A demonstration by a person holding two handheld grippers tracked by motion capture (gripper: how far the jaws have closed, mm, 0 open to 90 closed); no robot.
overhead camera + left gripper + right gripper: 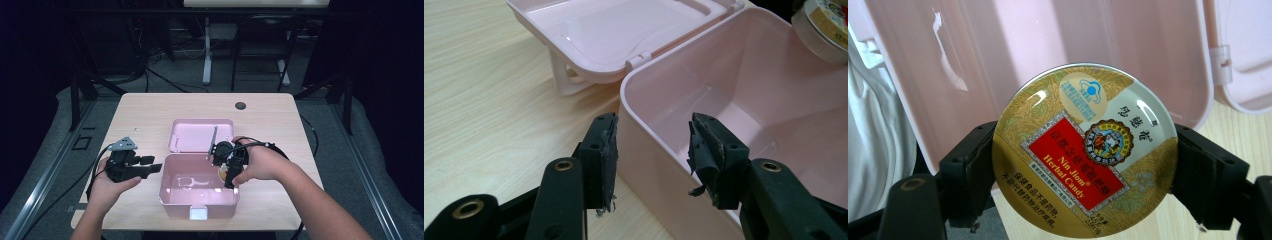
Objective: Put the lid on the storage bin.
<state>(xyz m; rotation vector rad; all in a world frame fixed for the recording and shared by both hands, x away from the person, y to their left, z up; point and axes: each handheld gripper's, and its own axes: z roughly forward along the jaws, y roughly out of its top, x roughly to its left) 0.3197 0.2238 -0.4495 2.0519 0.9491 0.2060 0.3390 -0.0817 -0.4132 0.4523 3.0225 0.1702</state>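
Note:
A pink plastic box (200, 205) stands open near the table's front edge, its lid (195, 135) laid back flat behind it. My right gripper (226, 172) is over the box's right side, shut on a round gold and red herbal candy tin (1085, 150). The tin (824, 25) hangs above the box's interior (1048, 45). My left gripper (654, 145) is open at the box's left wall (649, 165), one jaw outside it and one over the inside. I cannot tell whether it touches the wall.
The light wood table (145, 110) has bare room to the left, right and behind the box. A dark round grommet (240, 105) sits near the far edge. Cables trail from both grippers. Table legs and frames stand on the floor beyond.

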